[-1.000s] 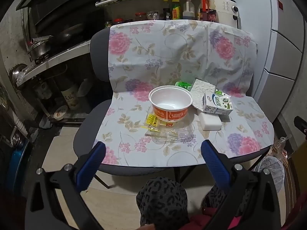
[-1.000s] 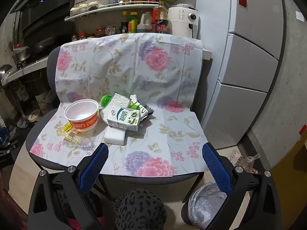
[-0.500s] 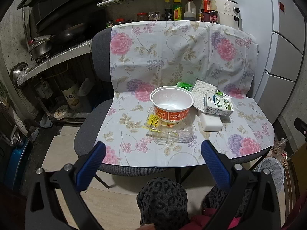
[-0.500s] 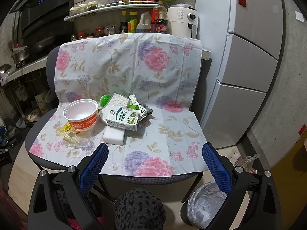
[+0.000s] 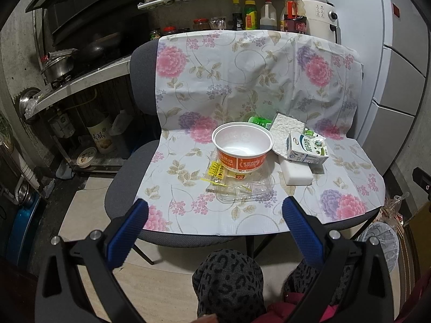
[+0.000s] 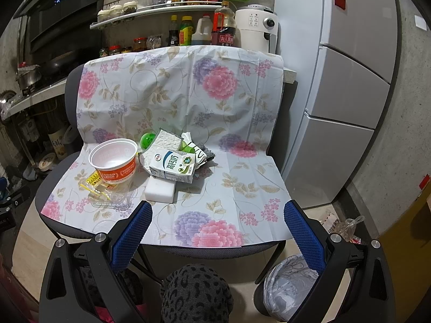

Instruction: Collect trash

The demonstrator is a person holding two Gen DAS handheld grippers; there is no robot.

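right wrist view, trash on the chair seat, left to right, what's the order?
Yellow sauce packets in clear wrap → orange-and-white instant noodle bowl → white foam block → white milk carton with green print → crumpled grey wrapper.

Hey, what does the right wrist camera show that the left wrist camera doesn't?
Only the right wrist view shows the lined trash bin clearly, on the floor by the chair, and the crumpled wrapper behind the milk carton. Only the left wrist view shows the pot on the stove up close. Both show the orange bowl, the white sponge, the clear plastic wrapper, and open, empty grippers: left gripper, right gripper.
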